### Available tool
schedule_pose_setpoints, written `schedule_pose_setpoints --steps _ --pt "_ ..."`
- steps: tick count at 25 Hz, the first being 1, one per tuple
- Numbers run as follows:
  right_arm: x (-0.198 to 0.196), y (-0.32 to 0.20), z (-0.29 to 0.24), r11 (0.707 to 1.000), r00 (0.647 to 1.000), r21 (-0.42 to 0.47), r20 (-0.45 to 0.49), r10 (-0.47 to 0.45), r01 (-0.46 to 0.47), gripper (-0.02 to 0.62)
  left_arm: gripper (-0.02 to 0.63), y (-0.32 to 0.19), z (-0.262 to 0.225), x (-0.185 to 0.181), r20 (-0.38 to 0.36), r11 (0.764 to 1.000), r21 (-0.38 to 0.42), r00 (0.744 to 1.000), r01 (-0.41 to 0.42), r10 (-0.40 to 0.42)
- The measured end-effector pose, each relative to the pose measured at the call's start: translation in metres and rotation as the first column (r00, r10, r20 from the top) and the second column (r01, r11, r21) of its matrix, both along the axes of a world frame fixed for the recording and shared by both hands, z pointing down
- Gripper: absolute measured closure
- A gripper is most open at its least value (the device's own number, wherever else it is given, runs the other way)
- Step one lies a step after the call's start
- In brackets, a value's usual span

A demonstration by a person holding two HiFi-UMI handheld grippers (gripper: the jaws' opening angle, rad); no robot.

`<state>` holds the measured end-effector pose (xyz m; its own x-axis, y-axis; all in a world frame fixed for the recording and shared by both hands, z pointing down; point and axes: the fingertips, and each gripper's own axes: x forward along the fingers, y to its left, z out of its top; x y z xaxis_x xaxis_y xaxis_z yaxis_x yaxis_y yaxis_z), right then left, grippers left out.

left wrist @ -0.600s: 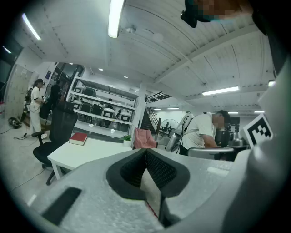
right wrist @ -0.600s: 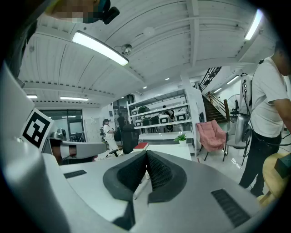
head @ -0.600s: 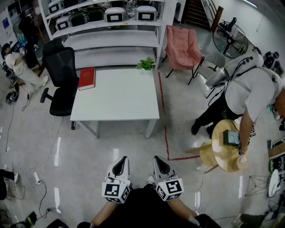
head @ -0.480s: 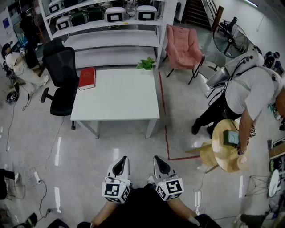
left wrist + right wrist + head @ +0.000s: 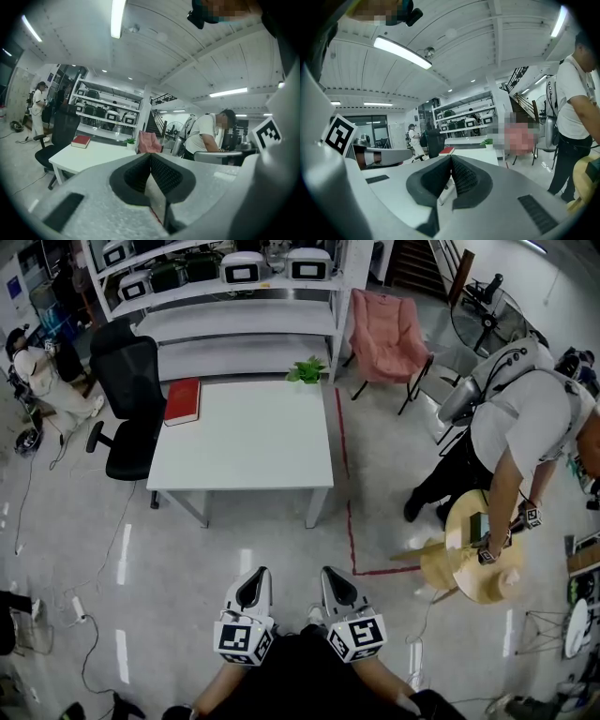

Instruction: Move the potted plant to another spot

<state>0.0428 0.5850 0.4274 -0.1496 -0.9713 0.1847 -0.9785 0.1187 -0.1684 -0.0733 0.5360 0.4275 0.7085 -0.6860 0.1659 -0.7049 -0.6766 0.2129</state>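
The plant (image 5: 307, 371) sits at the far right corner of the white surface (image 5: 244, 442), about 12 o'clock from the person and well out of reach. A red book (image 5: 182, 401) lies at the far left corner, around 11 o'clock. The left tongs (image 5: 250, 587) and right tongs (image 5: 337, 585) are both held low, close to the body. In each gripper view the jaws are pressed together with nothing between them.

The step in hand looks like the approach, and no grasp has begun. To do it well:

- Walk up to the near edge, or round the right side at 1 o'clock, where the plant is closer.
- Spread one pair of jaws before it nears the leaves.
- Close on the pot itself, low down, not on the foliage. The pot is too small here to judge its width.
- Use the second tongs to steady the other side.
- Lift straight up and keep the plant upright.
- The bare middle of the surface, clear of the book, looks like an easy place to set it.
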Motion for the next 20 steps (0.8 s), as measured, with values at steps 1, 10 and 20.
schedule_pose_setpoints --steps 1,10,20 --pt "0.002 0.0 0.0 1.0 1.0 0.001 -0.003 -0.004 0.004 0.584 0.589 0.0 0.0 0.002 0.001 1.0 -0.001 1.0 0.004 -0.004" --pt "0.034 0.01 0.005 0.997 0.997 -0.008 -0.009 -0.079 0.079 0.584 0.589 0.013 0.004 0.036 0.012 0.998 0.0 0.998 0.059 -0.059" --pt "0.063 -0.007 0.015 0.991 0.991 -0.017 0.012 -0.135 0.135 0.584 0.589 0.008 0.015 0.06 0.022 0.992 -0.022 0.992 0.127 -0.127"
